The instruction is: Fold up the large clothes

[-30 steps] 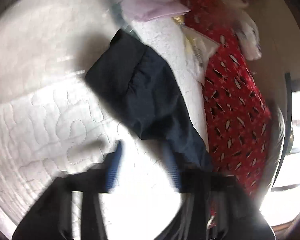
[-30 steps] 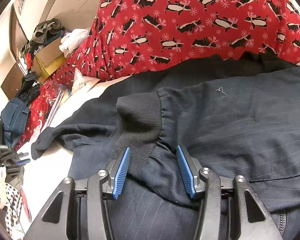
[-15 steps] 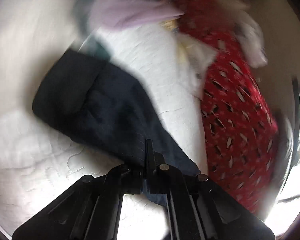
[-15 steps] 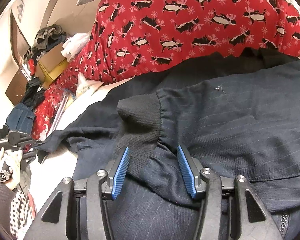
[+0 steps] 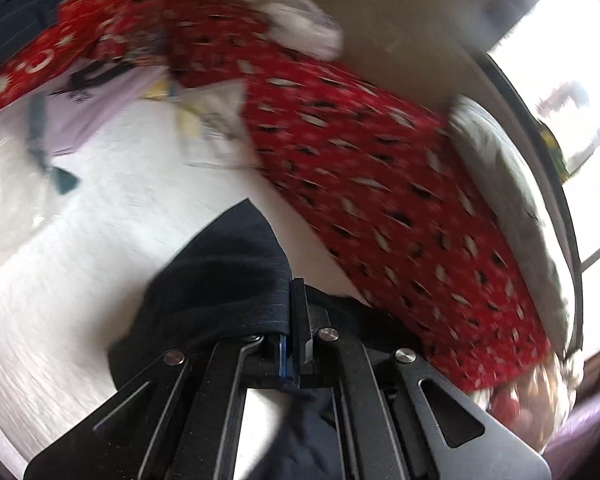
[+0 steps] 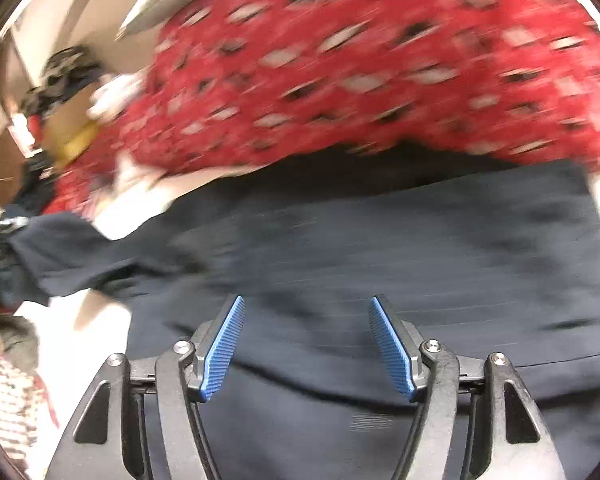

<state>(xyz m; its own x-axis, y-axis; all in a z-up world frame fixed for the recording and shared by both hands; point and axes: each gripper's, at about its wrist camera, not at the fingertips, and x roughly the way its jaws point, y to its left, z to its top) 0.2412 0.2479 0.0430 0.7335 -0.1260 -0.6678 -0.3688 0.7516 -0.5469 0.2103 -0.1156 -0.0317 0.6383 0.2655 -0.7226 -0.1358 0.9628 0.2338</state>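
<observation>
A dark navy pinstriped jacket [image 6: 380, 248] lies spread on a white quilted bed. In the right wrist view my right gripper [image 6: 306, 312] is open above the jacket body, with its blue pads [image 6: 224, 348] apart and nothing between them. One sleeve [image 6: 60, 256] stretches away to the left. In the left wrist view my left gripper [image 5: 294, 296] is shut on that sleeve's end [image 5: 228, 280], which bunches up over the fingers. Both views are blurred by motion.
A red penguin-print blanket [image 5: 380, 184] runs along the far side of the bed [image 5: 100, 240]; it also shows in the right wrist view [image 6: 360, 64]. A lilac garment [image 5: 92, 108] and papers lie at the back. Clutter and clothes [image 6: 60, 76] pile up at the left.
My left gripper closed on the sleeve end and is carrying it toward the jacket. My right gripper let go of the knit collar area, opened wider and shifted over the jacket body.
</observation>
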